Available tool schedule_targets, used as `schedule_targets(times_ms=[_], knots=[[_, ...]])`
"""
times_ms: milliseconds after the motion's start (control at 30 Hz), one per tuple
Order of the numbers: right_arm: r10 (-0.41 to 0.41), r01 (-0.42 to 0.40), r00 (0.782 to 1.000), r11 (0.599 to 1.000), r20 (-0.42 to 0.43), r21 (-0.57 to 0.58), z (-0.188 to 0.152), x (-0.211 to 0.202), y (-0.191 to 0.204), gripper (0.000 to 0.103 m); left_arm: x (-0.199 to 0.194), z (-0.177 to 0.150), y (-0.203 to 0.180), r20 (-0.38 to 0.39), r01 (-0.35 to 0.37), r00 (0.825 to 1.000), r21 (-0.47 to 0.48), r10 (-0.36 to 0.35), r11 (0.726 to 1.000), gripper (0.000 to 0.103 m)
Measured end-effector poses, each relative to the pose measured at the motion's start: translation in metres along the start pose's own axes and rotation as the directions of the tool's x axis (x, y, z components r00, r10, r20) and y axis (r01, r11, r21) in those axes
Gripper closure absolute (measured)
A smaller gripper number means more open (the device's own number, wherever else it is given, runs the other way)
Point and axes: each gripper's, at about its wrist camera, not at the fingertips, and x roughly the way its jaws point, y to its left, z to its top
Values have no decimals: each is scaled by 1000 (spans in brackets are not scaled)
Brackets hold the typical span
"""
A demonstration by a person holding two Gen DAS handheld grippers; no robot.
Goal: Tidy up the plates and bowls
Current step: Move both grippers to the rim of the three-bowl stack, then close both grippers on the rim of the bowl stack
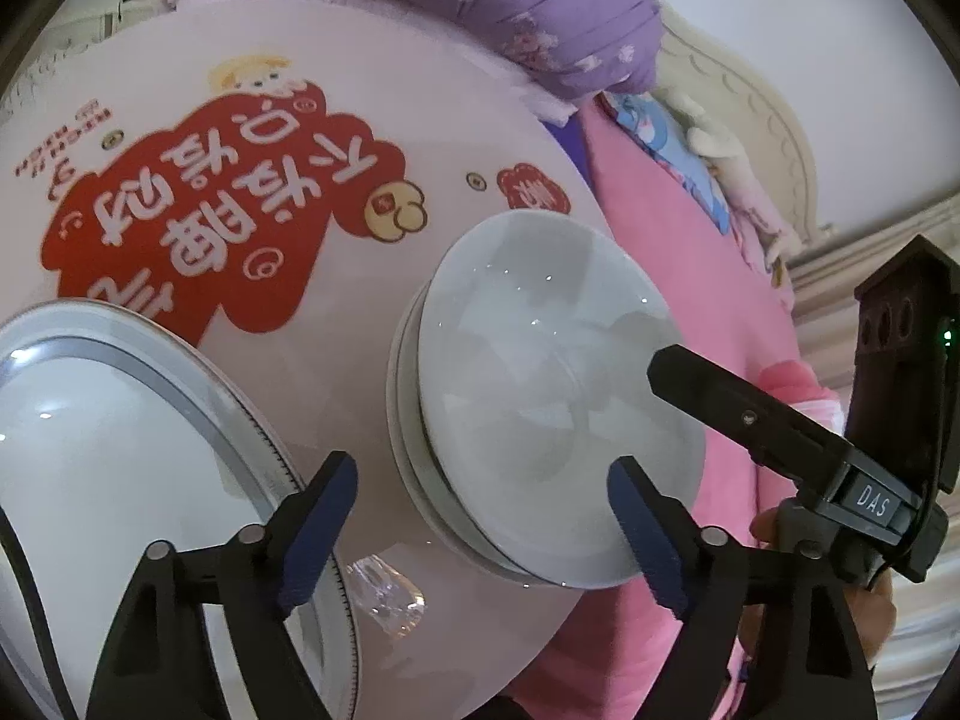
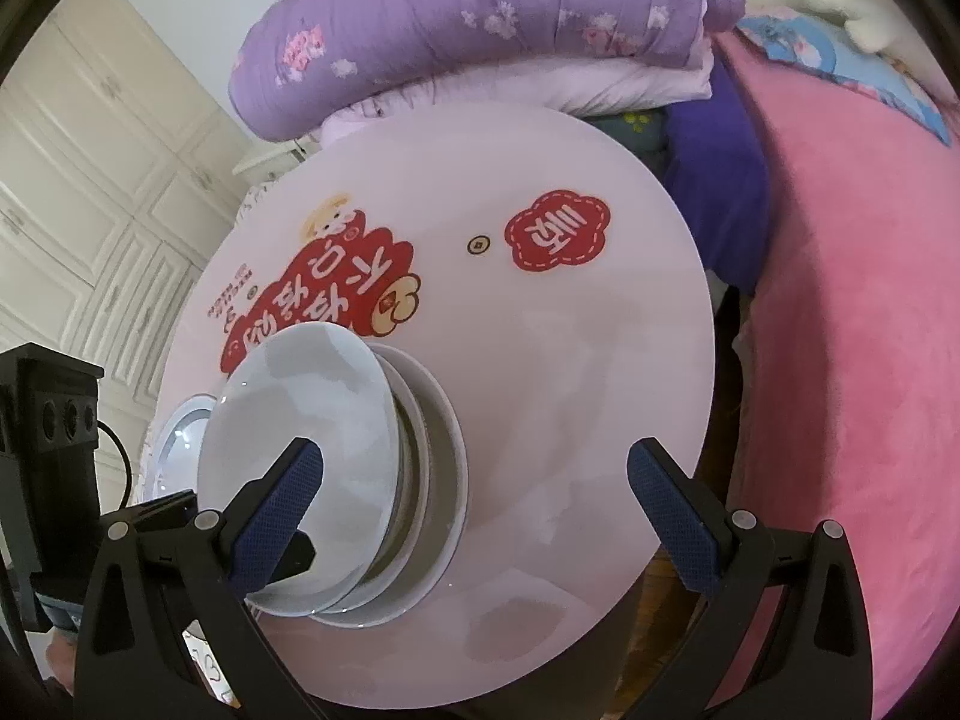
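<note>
Tabletop (image 2: 600,360): I see the bowls (image 2: 336,480) nested near its front edge, with the plate (image 1: 90,450) just left of them.
Left gripper (image 1: 480,534): spread and empty, straddling the bowls' near rim; I'd centre one pad inside before squeezing.
Right gripper (image 2: 474,516): spread and empty beside the bowls.

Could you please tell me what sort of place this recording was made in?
Most likely a bedroom at home: a folded purple quilt and pink bedspread lie behind the round table, and white panelled wardrobe doors stand to one side.
</note>
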Motion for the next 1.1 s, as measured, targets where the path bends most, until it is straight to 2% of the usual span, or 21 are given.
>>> schedule_targets(times_ms=[67, 167, 200, 267, 300, 400, 533, 667, 767, 933, 1100], knots=[[1, -1, 1000, 1000, -15, -2, 1, 4, 0, 1, 1, 2, 1, 15, 3, 1000, -9, -3, 1000, 27], [7, -8, 999, 1000, -38, -2, 2, 11, -1, 9, 5, 6, 7, 13, 27, 1000, -47, -26, 999, 36], [8, -8, 999, 1000, -44, -2, 2, 12, -1, 14, 8, 7, 8, 11, 21, 1000, -52, -20, 998, 38], [-2, 1, 998, 1000, -58, -7, 2, 16, -1, 26, 13, 8, 7, -2, 14, 1000, -48, -14, 999, 47], [-6, 5, 998, 1000, -65, -11, 2, 18, -1, 33, 16, 7, 6, -9, 3, 1000, -45, -4, 999, 48], [5, -6, 997, 1000, -83, -11, 1, 21, -1, 36, 19, 8, 6, -8, 6, 1000, -53, -7, 999, 48], [21, -23, 994, 1000, -103, -10, -1, 25, 0, 40, 23, 13, 12, -16, 12, 1000, -81, -14, 997, 57], [62, -62, 989, 998, -135, 7, -6, 32, 3, 44, 23, 12, 13, -12, 10, 1000, -77, -11, 997, 57], [93, -89, 985, 995, -145, 35, -9, 31, 5, 54, 21, 10, 12, -19, 6, 1000, -76, -7, 997, 58], [98, -93, 983, 995, -157, 37, -15, 27, 10, 61, 16, 8, 4, -38, -21, 999, -50, 19, 999, 58], [78, -73, 989, 996, -126, 45, -19, 25, 13, 62, 15, 6, 2, -30, -23, 999, -54, 21, 998, 57]])
